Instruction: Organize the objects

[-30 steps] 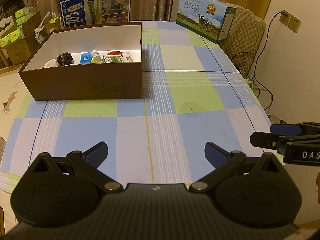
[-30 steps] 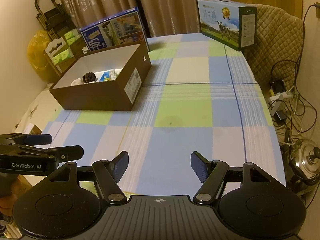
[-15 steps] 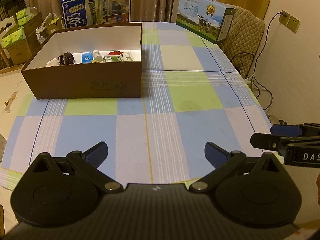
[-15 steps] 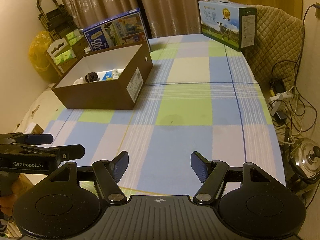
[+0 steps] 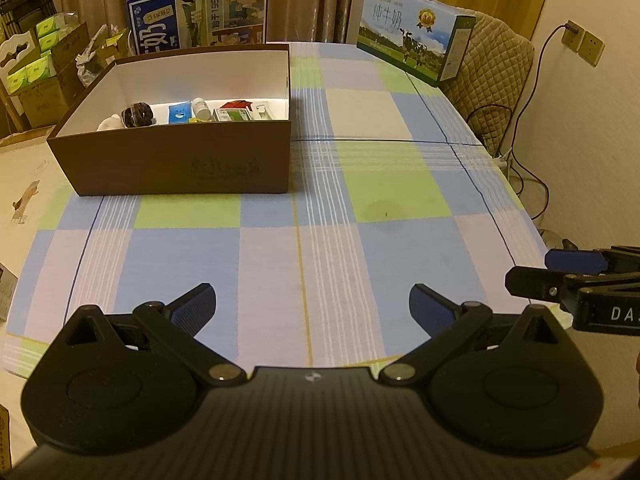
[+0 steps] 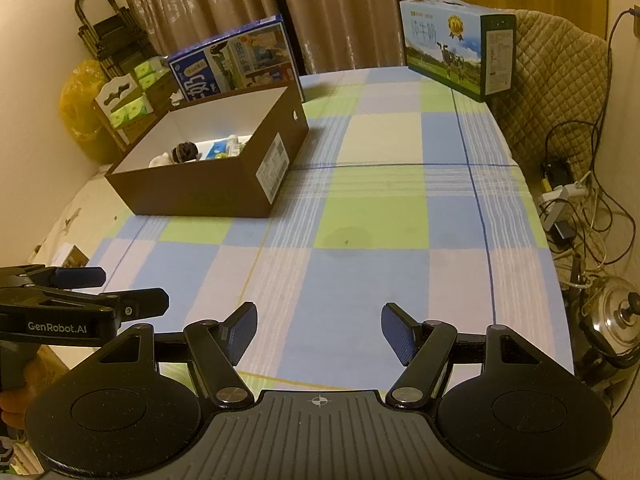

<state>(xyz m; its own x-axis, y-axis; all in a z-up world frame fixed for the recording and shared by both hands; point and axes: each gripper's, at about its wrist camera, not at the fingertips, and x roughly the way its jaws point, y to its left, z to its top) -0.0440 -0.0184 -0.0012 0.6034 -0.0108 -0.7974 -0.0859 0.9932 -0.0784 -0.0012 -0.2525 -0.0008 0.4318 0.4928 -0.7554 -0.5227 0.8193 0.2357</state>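
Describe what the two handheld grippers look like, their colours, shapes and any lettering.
Both the left gripper and the right gripper are matte black, with ribbed bodies, round disc housings, silver pivot screws and blue textured pads. Seen side-on, the left one reads "GenRobot.AI" in white.

The checked tablecloth (image 5: 320,264) lies bare ahead; only the brown box (image 5: 180,160) blocks the far left.
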